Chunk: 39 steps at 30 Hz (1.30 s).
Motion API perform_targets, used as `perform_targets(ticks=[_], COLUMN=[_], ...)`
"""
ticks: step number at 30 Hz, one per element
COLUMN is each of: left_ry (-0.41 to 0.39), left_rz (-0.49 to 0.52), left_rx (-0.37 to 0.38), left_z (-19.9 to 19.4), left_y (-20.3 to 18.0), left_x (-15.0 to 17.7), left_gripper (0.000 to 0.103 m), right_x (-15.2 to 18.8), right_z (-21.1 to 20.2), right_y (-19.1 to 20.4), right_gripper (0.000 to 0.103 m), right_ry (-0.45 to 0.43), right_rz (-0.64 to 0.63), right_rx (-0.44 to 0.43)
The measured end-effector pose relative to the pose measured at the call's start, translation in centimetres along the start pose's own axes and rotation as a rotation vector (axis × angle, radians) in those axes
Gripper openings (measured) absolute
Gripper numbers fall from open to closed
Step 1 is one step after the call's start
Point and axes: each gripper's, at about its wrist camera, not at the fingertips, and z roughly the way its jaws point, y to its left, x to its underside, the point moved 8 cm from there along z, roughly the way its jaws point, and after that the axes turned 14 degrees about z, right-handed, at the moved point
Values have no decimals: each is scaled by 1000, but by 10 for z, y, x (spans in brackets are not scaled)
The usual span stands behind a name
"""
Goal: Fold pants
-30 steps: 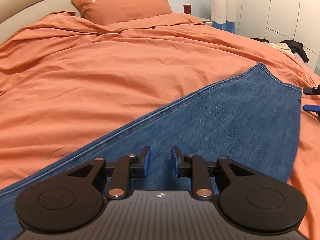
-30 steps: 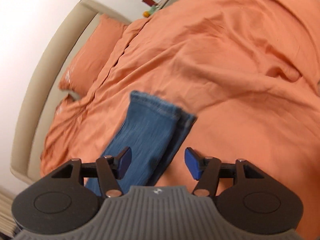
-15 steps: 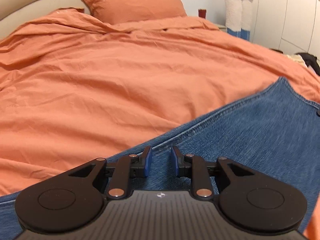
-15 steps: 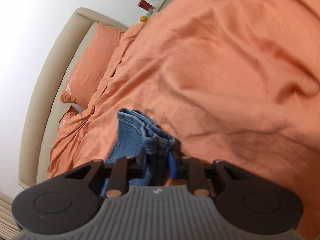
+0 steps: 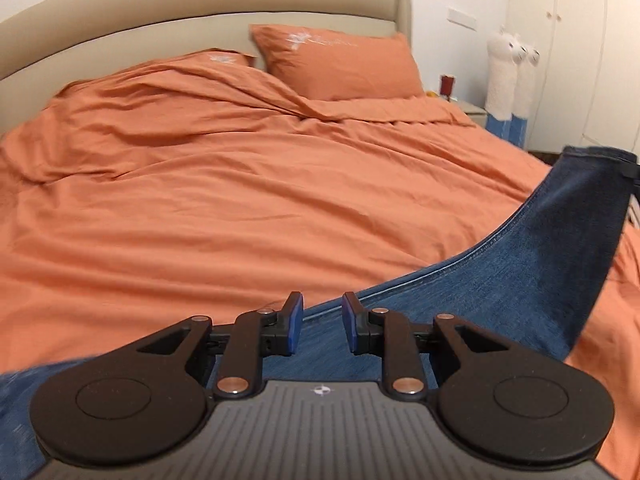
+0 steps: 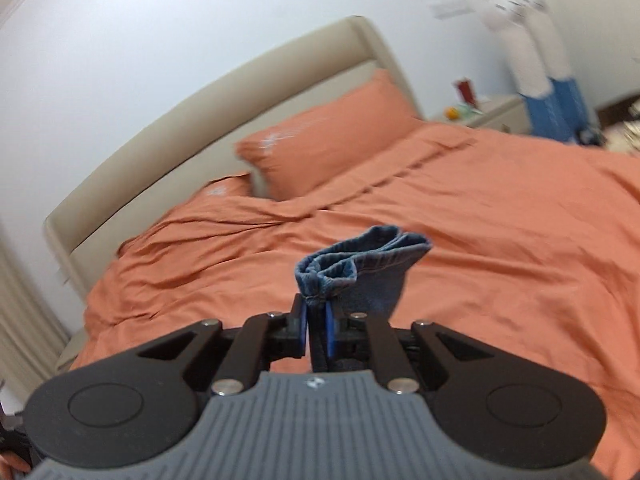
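Right wrist view, pants: the blue denim pants (image 6: 360,272) bunch at the hem in mid-frame, the cuff edge standing up above the fingertips, over the orange duvet (image 6: 500,240).
Right gripper: the right gripper (image 6: 316,328) is clenched on the bunched hem, blue pads pressed to the denim from both sides.
Left wrist view, pants: the pants (image 5: 520,280) stretch as a broad blue band from the lower left corner, under the gripper, up to the right edge of the frame, where the hem is lifted off the bed.
Left gripper: the left gripper (image 5: 320,322) has a narrow gap between its blue pads; denim lies beneath and behind them, and whether they pinch any cloth cannot be told.
Bed: the duvet (image 5: 240,200) is wrinkled, filling the middle of the frame.
Pillows: two orange pillows (image 5: 340,64) sit at upper centre against the beige headboard (image 5: 160,12).
Upper right: two white plush llamas (image 5: 512,76) stand beside a nightstand (image 5: 472,110).
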Motion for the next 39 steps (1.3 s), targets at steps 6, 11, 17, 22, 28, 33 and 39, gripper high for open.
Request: perform_targets(ticks=[6,11,17,22,28,33,39], left_ry=[-10,26,74,71,62,43,35], left_rz=[-113,-198,-331,-449,-511,-542,-558], left_rx=[20,47,145,268,367,391,370], left_z=[-52,-62,-48,-23,17,61,120], left_y=[34,46,46,40,25,16,10], left_x=[33,73,126,142,127,113,106], left_gripper=[29,29,29,43,56,65,65], right_x=[57,155,306,339,342,298,237], right_z=[20,55,95,101,86,74,68], right_y=[110,158,146,126,138,124,64], right_gripper=[4,4,4,11,31,33,33], right_ry=[68,206,450,503,593,502,357], right_rz=[-125,-185,-307,-312,-377,-415,-405], right_rx=[-100,-141,-78,-36,-85,-59,40])
